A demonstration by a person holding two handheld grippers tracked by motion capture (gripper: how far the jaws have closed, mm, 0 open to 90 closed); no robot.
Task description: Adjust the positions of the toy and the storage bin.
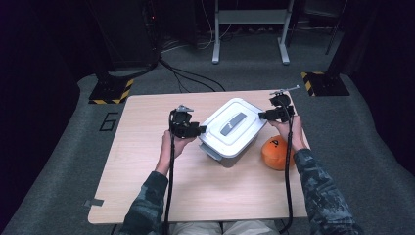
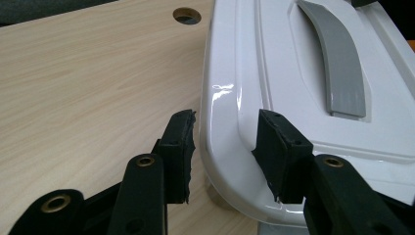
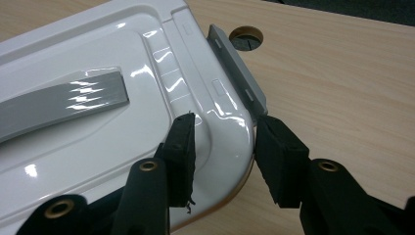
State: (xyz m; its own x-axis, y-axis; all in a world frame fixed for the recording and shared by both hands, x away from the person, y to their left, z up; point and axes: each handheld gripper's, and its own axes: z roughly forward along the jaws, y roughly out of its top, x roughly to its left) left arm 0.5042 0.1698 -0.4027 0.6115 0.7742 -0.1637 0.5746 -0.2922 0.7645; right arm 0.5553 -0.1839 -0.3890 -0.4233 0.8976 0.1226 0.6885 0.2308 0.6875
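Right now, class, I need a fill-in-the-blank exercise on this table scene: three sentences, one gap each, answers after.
1. The white box has a ____ handle on its lid.
2. The soft toy beside the box is ____.
3. The left gripper and right gripper each straddle a ____ of the lid.

Missing words: grey; orange; corner

An orange ball (image 1: 276, 152) lies on the wooden table (image 1: 147, 166); two round cable holes (image 2: 186, 15) pierce the tabletop.

The orange ball (image 1: 276, 152) crowds the white box (image 1: 230, 128) at its right; bare table (image 1: 142, 161) lies left.
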